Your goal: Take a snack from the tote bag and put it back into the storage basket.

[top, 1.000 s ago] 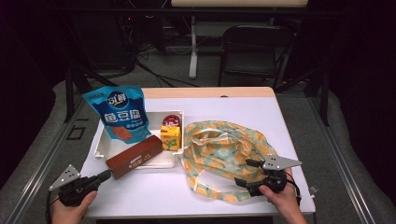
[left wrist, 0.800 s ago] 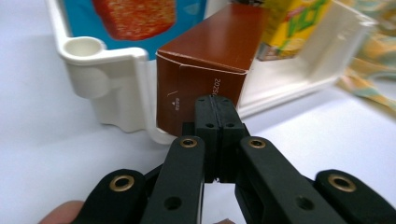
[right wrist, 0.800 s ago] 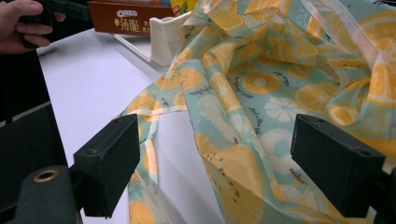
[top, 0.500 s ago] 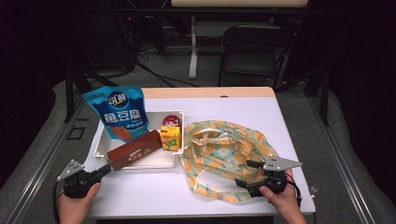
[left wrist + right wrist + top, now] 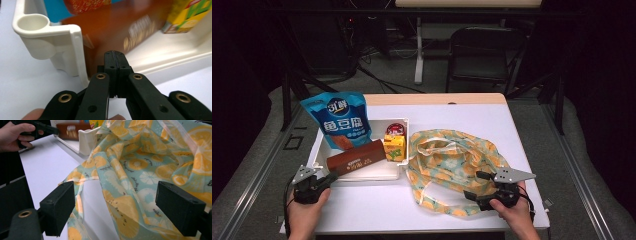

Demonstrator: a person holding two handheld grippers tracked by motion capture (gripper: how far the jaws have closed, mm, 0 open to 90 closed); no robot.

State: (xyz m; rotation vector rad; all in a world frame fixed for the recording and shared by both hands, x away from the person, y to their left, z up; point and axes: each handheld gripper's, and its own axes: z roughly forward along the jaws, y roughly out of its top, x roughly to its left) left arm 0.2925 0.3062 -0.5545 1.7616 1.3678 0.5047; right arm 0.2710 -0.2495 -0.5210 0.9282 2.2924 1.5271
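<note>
A long brown box (image 5: 357, 157) lies slanted in the white tray (image 5: 362, 175), its near end at the tray's front left corner. My left gripper (image 5: 331, 176) is shut with nothing in it; in the left gripper view its tips (image 5: 113, 53) sit right at the brown box (image 5: 120, 32), beside the tray's corner post (image 5: 50, 32). My right gripper (image 5: 473, 185) is open at the near edge of a teal bag with an orange-slice print (image 5: 452, 160). In the right gripper view the bag's fabric (image 5: 140, 165) lies between and beyond the wide jaws (image 5: 115, 207), and no pad presses on it.
A blue snack pouch (image 5: 339, 120) leans at the tray's back left. A yellow drink carton (image 5: 394, 147) stands at its right end with a small red pack (image 5: 394, 131) behind. Bare white tabletop lies between my two hands. A black chair (image 5: 482, 55) stands beyond the table.
My left gripper has moved forward to the tray's front left corner. The brown box, which overhung the tray's front rim, now lies farther into the tray. The right gripper has stayed put.
</note>
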